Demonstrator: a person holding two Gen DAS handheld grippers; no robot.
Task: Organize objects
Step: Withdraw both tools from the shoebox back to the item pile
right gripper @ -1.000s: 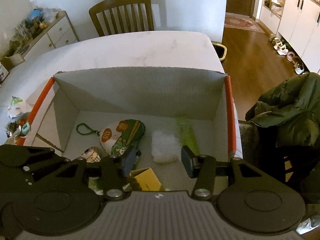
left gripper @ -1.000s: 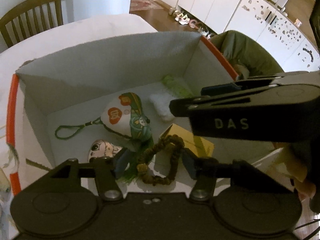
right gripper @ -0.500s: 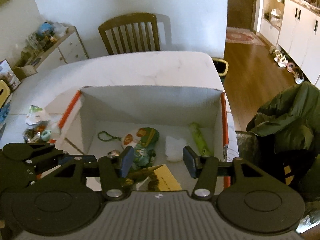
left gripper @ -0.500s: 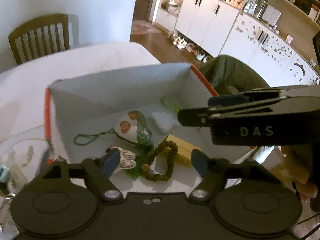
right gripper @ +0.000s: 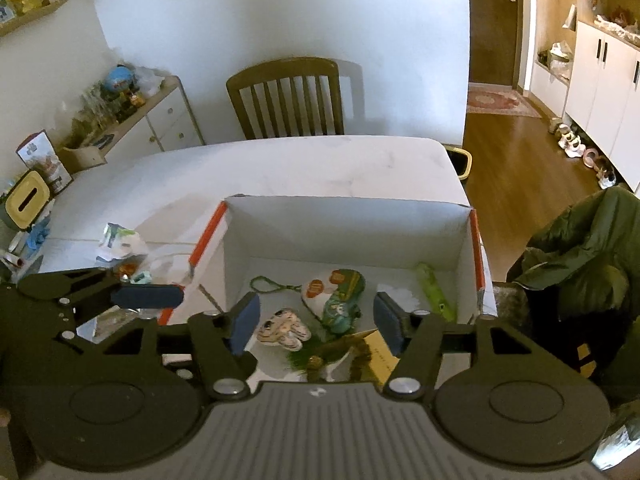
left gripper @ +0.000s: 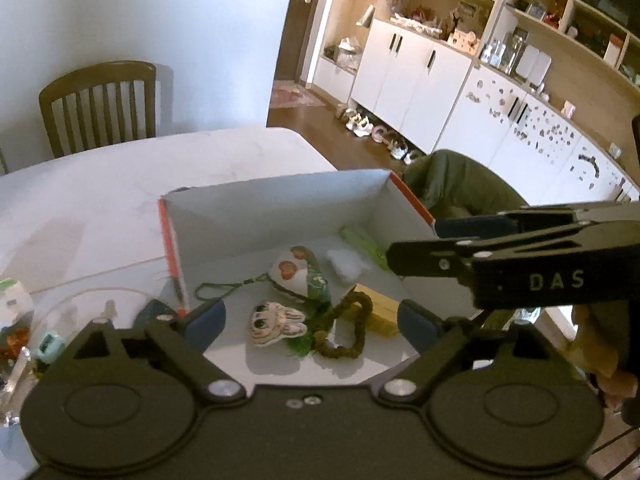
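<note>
A white box with orange edges (left gripper: 256, 204) (right gripper: 344, 216) stands on the table. Inside lie a bead bracelet (left gripper: 348, 332), a rabbit-face charm (left gripper: 276, 322) (right gripper: 282, 330), a plush charm with a green cord (left gripper: 298, 274) (right gripper: 336, 294), a yellow card box (left gripper: 380, 312) (right gripper: 378, 354), a white fluffy piece (left gripper: 346, 266) and a green toy (right gripper: 436, 292). My left gripper (left gripper: 312, 318) is open and empty above the box's near side. My right gripper (right gripper: 316, 318) is open and empty above the box too; it crosses the left wrist view from the right (left gripper: 500, 256).
Small clutter lies on the table left of the box (right gripper: 120, 248) (left gripper: 24, 320). A wooden chair (right gripper: 286, 98) stands at the table's far side. A green jacket (right gripper: 580, 264) hangs on a chair to the right. A yellow tissue box (right gripper: 28, 200) sits far left.
Both grippers have pulled up and back from the box, so it looks smaller. The left gripper, shut near the bead bracelet a second ago, has opened; the bracelet lies in the box.
</note>
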